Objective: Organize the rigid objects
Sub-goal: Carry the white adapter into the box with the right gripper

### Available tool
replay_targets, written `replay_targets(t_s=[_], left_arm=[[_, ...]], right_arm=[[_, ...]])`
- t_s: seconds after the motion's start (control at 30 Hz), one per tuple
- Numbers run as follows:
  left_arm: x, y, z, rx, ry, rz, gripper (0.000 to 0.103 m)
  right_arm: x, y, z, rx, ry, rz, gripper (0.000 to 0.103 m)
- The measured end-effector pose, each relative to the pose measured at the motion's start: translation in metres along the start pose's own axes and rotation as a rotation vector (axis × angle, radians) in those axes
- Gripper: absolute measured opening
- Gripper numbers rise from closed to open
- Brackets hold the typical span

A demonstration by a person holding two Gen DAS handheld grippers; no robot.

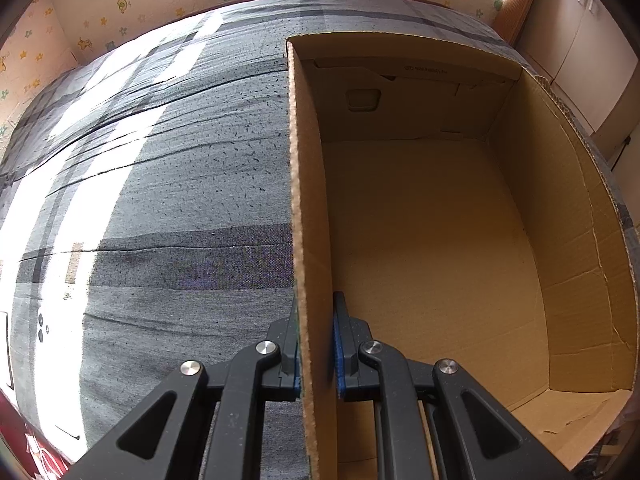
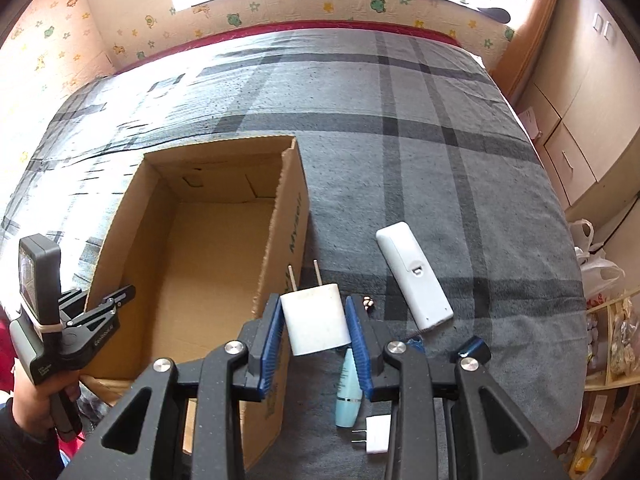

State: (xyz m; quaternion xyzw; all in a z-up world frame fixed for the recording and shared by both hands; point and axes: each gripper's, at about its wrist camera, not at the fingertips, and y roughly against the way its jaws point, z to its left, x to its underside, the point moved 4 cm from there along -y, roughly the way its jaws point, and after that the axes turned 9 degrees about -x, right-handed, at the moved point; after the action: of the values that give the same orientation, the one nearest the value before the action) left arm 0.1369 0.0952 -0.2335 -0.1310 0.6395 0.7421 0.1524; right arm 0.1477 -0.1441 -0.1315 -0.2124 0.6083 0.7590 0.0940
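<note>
An open cardboard box (image 2: 286, 208) with a bare floor stands on a grey plaid bedspread. My left gripper (image 1: 317, 312) is shut on the box's left wall (image 1: 306, 200), one pad on each side; the right wrist view shows the left gripper (image 2: 116, 300) at the box's near left edge, held by a hand (image 2: 28, 400). My right gripper (image 2: 312, 302) is shut on a white charger plug (image 2: 314, 322), prongs pointing away, above the box's right wall. A white remote (image 2: 414, 276), a light blue tube (image 2: 349, 392) and a small white adapter (image 2: 378, 434) lie on the bed to the right.
A small speckled item (image 2: 368, 302) lies by the right finger. Cabinets (image 2: 580, 120), plastic bags (image 2: 596, 264) and a shelf (image 2: 612, 340) line the bed's right side. A cartoon-print wall panel (image 2: 320, 8) runs behind. A white device with dark buttons (image 1: 42, 328) sits at the bed's left edge.
</note>
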Motion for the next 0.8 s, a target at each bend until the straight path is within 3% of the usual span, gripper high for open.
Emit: replay_targets(t_s=[0.37, 0.8], left_arm=[[-0.003, -0.001, -0.002, -0.011, -0.006, 0.008, 0.012], [-0.004, 0.000, -0.005, -0.020, -0.009, 0.012, 0.012]], right_arm=[[-0.017, -0.042, 0.057, -0.080, 0.071, 0.048, 0.034], [-0.022, -0.125, 0.095, -0.123, 0.052, 0.182, 0.034]])
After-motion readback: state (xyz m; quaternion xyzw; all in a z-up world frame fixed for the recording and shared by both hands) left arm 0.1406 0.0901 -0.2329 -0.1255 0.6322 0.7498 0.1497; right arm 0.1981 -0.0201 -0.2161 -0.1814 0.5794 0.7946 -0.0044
